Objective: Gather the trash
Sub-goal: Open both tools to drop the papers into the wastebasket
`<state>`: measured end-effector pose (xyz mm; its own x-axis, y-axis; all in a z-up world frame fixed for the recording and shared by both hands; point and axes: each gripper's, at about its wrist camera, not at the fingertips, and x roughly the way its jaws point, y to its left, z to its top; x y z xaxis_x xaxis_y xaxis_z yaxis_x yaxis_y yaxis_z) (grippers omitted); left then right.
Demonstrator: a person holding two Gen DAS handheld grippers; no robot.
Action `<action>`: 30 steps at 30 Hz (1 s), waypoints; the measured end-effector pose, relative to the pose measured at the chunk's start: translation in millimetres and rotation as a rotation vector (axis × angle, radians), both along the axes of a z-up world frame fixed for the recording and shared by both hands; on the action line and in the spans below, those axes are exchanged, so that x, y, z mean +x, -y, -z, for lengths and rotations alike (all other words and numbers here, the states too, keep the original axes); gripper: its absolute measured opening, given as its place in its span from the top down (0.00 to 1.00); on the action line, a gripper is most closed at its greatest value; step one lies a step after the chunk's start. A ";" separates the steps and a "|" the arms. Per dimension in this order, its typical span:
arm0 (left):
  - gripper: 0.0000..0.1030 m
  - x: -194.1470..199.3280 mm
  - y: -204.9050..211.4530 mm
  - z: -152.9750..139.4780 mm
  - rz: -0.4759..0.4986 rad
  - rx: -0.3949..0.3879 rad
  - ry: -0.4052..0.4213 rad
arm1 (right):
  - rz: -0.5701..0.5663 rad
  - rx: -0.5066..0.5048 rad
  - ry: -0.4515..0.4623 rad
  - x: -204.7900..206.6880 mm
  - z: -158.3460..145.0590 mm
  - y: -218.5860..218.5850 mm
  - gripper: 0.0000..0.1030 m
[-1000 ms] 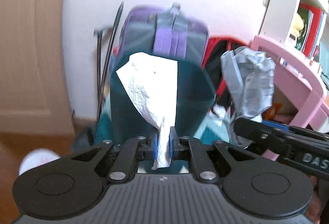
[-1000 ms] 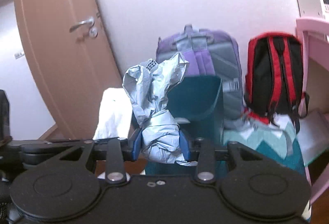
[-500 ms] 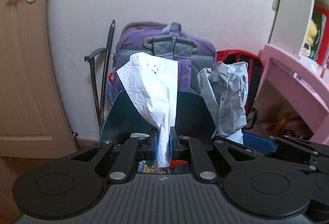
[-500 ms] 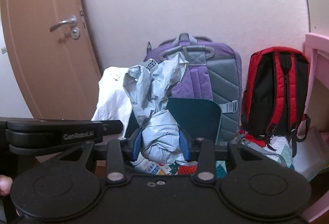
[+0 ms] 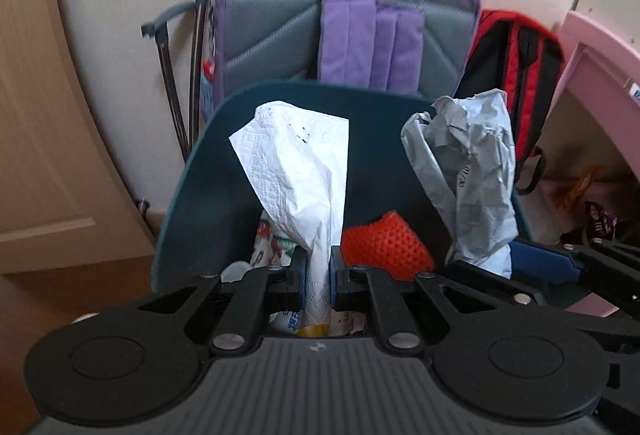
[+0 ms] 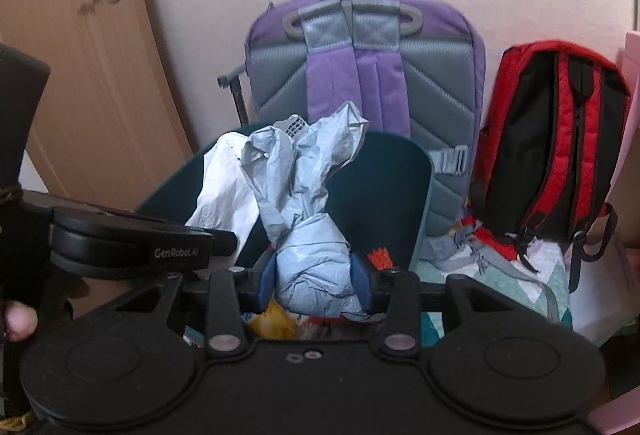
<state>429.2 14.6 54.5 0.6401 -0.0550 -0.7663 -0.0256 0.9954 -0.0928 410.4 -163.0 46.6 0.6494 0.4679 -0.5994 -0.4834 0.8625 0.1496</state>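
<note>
Two pieces of trash are in my grip, one per gripper, and both hang over one dark teal bin (image 5: 192,195) in the middle of each view. My left gripper (image 5: 319,277) has its blue pads pressed together on a white paper napkin (image 5: 296,171); the tissue is embossed, flecked with a few dark specks near its upper edge, and fans upward from the pinch at lower centre of the left view. My right gripper (image 6: 314,281) carries a crumpled grey plastic bag (image 6: 310,235), wadded thick between the pads and flaring into creased flaps above; its jaws are opening, with the wad between them and the pads touching its sides. Inside the bin I count one red knitted-looking item (image 5: 384,243) plus some printed wrappers I cannot make out. Two backpacks stand against the wall behind: one purple and grey backpack (image 6: 364,75), one red and black backpack (image 6: 556,139) at right. One door (image 6: 80,75) fills the upper left of the right view.
</note>
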 end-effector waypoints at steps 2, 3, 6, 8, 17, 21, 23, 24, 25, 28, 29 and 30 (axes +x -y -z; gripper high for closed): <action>0.89 2.7 -1.7 6.5 0.009 -0.021 -0.025 | -0.001 -0.008 -0.012 1.0 4.0 -0.2 0.60; 0.88 3.0 -1.6 8.4 0.013 -0.025 -0.033 | -0.001 -0.012 -0.016 1.5 5.6 -0.5 0.59; 0.78 2.3 -1.0 13.9 0.006 -0.022 -0.049 | 0.005 -0.025 -0.001 -0.3 6.7 -1.6 0.60; 0.73 0.5 -0.2 14.2 0.007 -0.023 -0.044 | 0.005 -0.026 -0.003 -0.6 6.7 -1.9 0.60; 0.36 -24.0 4.9 -5.2 0.003 -0.026 0.038 | 0.037 0.012 0.026 -14.0 -5.5 13.7 0.57; 0.32 -42.9 3.6 -16.4 -0.005 -0.046 0.079 | 0.032 0.039 0.056 -32.8 -19.0 25.1 0.57; 0.31 -55.0 5.5 -23.6 -0.005 -0.036 0.103 | 0.031 0.041 0.068 -37.8 -22.0 27.0 0.56; 0.26 -61.9 6.9 -27.7 -0.006 -0.028 0.115 | 0.030 0.045 0.082 -43.6 -25.7 28.7 0.56; 0.24 -68.0 7.8 -31.9 -0.005 -0.024 0.130 | 0.025 0.052 0.096 -50.2 -29.5 30.7 0.55; 0.21 -88.9 8.8 -44.2 0.002 -0.033 0.180 | 0.017 0.064 0.129 -67.5 -38.9 36.1 0.55; 0.21 -96.6 8.8 -48.5 0.005 -0.040 0.194 | 0.011 0.068 0.139 -73.5 -42.0 38.3 0.55; 0.19 -103.5 9.0 -52.3 0.004 -0.045 0.208 | 0.009 0.073 0.146 -79.3 -45.1 40.4 0.54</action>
<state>325.6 5.6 106.8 0.7838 -0.0894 -0.6145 0.0031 0.9901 -0.1401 331.1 -203.4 91.7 0.7319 0.5001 -0.4629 -0.4966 0.8566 0.1402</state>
